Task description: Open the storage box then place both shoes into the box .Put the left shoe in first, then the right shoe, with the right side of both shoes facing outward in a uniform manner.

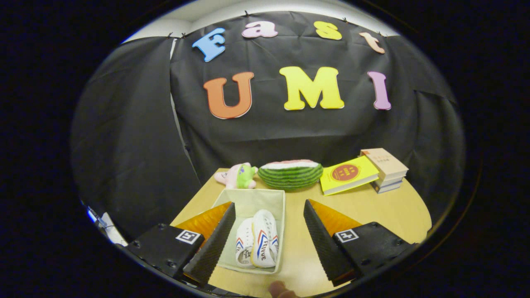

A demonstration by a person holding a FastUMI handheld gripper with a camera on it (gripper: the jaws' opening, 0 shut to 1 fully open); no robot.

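Storage box pale, fabric-sided, open-topped, on the wooden table. Inside it, two white shoes side by side with red-and-blue stripes. Gripper spread wide, empty, fingers flanking the box. Beyond the box: plush toy, watermelon, books.

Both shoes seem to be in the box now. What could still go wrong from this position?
1. The hand-held gripper is open, its left finger over the storage box's left wall; pulling back carelessly might catch and drag the box.
2. The two shoes lie packed together on their sides; a nudge could tip one and spoil the uniform facing.
3. A fingertip rests at the table's near edge, close to the gripper's path.
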